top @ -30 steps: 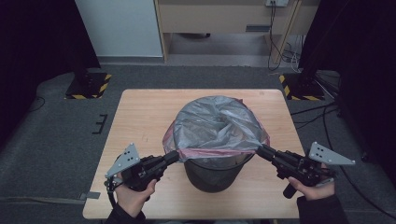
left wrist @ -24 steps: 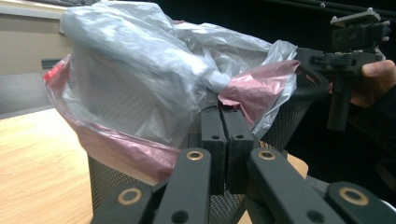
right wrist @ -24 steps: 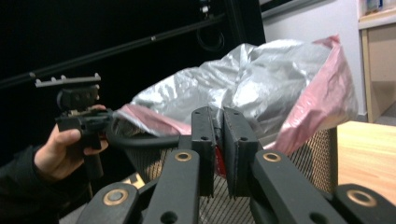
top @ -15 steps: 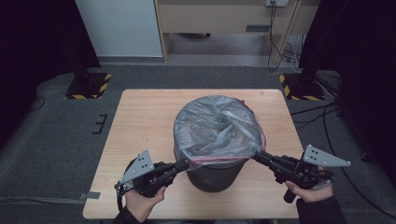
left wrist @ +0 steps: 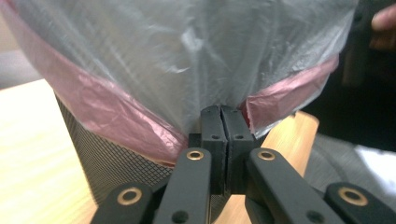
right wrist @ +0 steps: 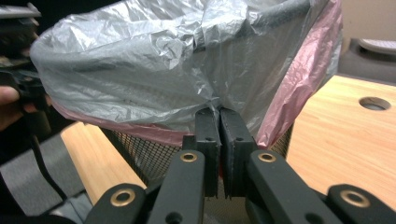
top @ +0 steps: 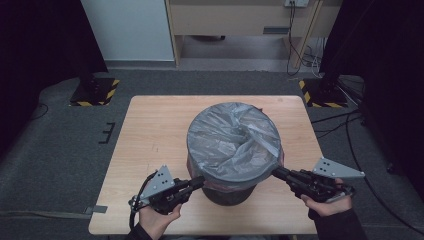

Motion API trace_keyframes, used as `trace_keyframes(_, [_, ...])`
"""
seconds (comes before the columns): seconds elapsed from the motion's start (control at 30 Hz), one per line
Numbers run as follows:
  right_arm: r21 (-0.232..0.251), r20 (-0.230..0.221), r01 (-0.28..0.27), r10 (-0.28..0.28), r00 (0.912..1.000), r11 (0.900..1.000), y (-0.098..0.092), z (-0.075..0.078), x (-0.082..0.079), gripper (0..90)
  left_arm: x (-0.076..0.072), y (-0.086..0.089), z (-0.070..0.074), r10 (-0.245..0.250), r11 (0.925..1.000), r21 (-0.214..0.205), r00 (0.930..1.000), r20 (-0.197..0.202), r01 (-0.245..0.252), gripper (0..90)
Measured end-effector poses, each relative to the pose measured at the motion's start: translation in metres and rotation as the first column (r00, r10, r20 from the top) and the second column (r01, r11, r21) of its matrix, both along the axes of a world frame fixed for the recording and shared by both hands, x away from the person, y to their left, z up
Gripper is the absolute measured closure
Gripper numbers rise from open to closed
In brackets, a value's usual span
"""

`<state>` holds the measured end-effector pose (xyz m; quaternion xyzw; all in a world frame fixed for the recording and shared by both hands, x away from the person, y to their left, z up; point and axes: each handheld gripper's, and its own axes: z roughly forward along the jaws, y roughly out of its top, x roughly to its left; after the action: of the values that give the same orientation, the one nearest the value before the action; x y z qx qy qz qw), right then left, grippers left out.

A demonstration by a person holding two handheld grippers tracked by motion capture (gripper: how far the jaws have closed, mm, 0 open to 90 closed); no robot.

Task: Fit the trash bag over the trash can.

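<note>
A black mesh bin (top: 227, 192) stands in the middle of the wooden table (top: 150, 135). A grey plastic bag (top: 232, 137) with a pink hem is stretched over its rim. My left gripper (top: 201, 181) is at the bin's near left side, shut on the bag's lower edge (left wrist: 205, 100). At the near right side my right gripper (top: 275, 172) is shut on the bag's edge too (right wrist: 212, 100). In both gripper views the jaws meet with the film pinched between the pads. The bag hides the bin's inside.
The table's near edge lies just under both hands. A round cable hole (right wrist: 373, 103) is in the tabletop on the bin's far right. Beyond the table are black stands with striped bases (top: 95, 92) and cables (top: 345, 125) on the grey floor.
My left gripper has moved in toward the bin's near left side and sunk, pulling the bag's edge down. The right gripper has held its place on the bag.
</note>
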<state>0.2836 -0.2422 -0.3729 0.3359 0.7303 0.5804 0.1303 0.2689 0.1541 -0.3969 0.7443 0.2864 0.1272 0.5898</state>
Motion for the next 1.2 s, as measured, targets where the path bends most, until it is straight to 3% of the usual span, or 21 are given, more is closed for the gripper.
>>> trace_keyframes(0.03, [-0.005, 0.021, 0.003, -0.003, 0.9998, 1.0, 0.0, 0.0, 0.001, 82.8, 0.001, 0.001, 0.0, 0.015, 0.9999, 0.006, 0.9998, 0.012, -0.015, 82.5])
trace_keyframes(0.1, [0.022, 0.009, 0.022, -0.022, 0.9997, 0.9995, -0.002, -0.002, 0.003, 74.0, 0.001, 0.003, -0.001, 0.036, 0.9994, -0.002, 0.9992, 0.015, -0.036, 78.9])
trace_keyframes(0.17, [0.034, 0.022, 0.023, -0.024, 0.9995, 0.9991, -0.004, -0.003, 0.005, 63.2, 0.001, 0.003, -0.001, 0.058, 0.9983, -0.005, 0.9975, 0.039, -0.058, 66.0])
trace_keyframes(0.23, [0.076, 0.026, 0.011, -0.013, 0.9996, 0.997, -0.005, 0.0, 0.006, 51.3, 0.001, 0.004, -0.001, 0.059, 0.9982, -0.018, 0.9964, 0.062, -0.058, 55.8])
trace_keyframes(0.3, [0.11, 0.051, 0.012, -0.018, 0.9985, 0.9938, -0.007, 0.004, 0.006, 46.4, 0.001, 0.006, -0.001, 0.078, 0.9967, -0.032, 0.9938, 0.08, -0.075, 47.5])
trace_keyframes(0.33, [0.135, 0.06, 0.015, -0.023, 0.9979, 0.9907, -0.008, 0.007, 0.006, 43.5, 0.001, 0.007, 0.0, 0.087, 0.9958, -0.035, 0.9928, 0.082, -0.085, 41.1])
trace_keyframes(0.5, [0.226, 0.106, 0.067, -0.093, 0.99, 0.9718, -0.015, 0.016, 0.009, 32.3, 0.005, 0.025, 0.0, 0.157, 0.9852, -0.078, 0.9855, 0.064, -0.152, 28.1])
trace_keyframes(0.6, [0.244, 0.128, 0.103, -0.137, 0.9822, 0.9642, -0.015, 0.02, 0.015, 28.6, 0.008, 0.035, -0.004, 0.193, 0.9791, -0.076, 0.9798, 0.053, -0.189, 24.5])
trace_keyframes(0.73, [0.259, 0.131, 0.127, -0.165, 0.9777, 0.9575, -0.011, 0.027, 0.027, 28.5, 0.018, 0.047, -0.017, 0.238, 0.9707, -0.042, 0.9711, 0.023, -0.236, 23.2])
trace_keyframes(0.9, [0.27, 0.142, 0.126, -0.169, 0.9754, 0.9547, -0.011, 0.038, 0.035, 26.8, 0.029, 0.054, -0.032, 0.27, 0.9625, -0.023, 0.9627, -0.012, -0.27, 22.5])
trace_keyframes(1.0, [0.294, 0.152, 0.133, -0.184, 0.9711, 0.9465, -0.013, 0.045, 0.035, 26.9, 0.035, 0.054, -0.038, 0.286, 0.9581, -0.008, 0.958, -0.02, -0.286, 22.9])
trace_keyframes(1.2, [0.326, 0.17, 0.133, -0.197, 0.9655, 0.9359, -0.004, 0.067, 0.048, 25.4, 0.043, 0.054, -0.051, 0.298, 0.9518, 0.079, 0.9545, -0.009, -0.296, 22.9])
